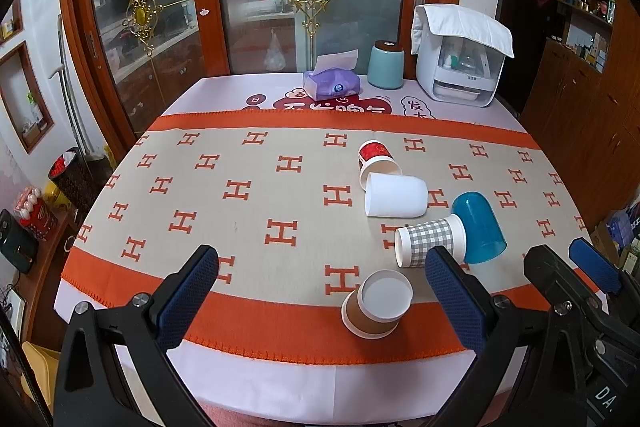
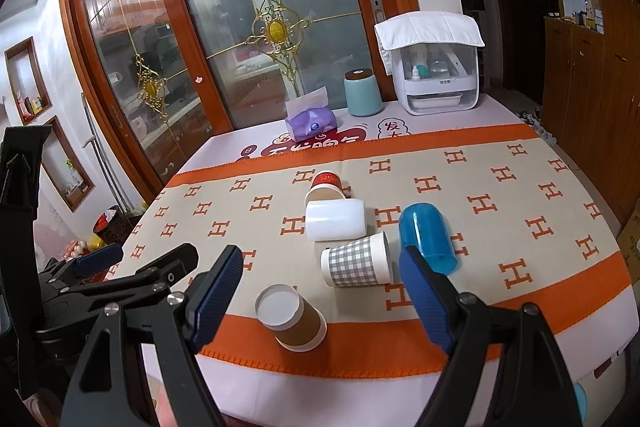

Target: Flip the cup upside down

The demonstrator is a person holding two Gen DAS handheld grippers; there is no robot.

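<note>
**A:** Left wrist view, item by item?

**B:** My left gripper (image 1: 322,293): jaws spread wide, holding nothing, above the near edge of the table (image 1: 280,379). Brown cup (image 1: 376,303): between the fingers as I see it, leaning, its white inside facing the camera, on the orange band of the cloth (image 1: 248,203). Checked cup (image 1: 430,241): on its side, touching the blue cup (image 1: 478,233), which stands mouth down. White cup (image 1: 396,196): on its side, against the red cup (image 1: 376,159). At the far edge: tissue pack (image 1: 331,82), teal jar (image 1: 386,65), white box (image 1: 460,67) under a towel. My right gripper (image 1: 560,263) shows at the right edge, fingers apart.

**A:** Right wrist view?

**B:** Right gripper (image 2: 320,297): released, nothing in it. Brown cup (image 2: 290,317): near the left finger, not touched. Checked cup (image 2: 356,261): between the fingers' line, farther out. Blue cup (image 2: 427,237): just past the right finger. White cup (image 2: 335,219) and red cup (image 2: 326,185): behind, touching. Left gripper (image 2: 140,259): at left, open.
</note>
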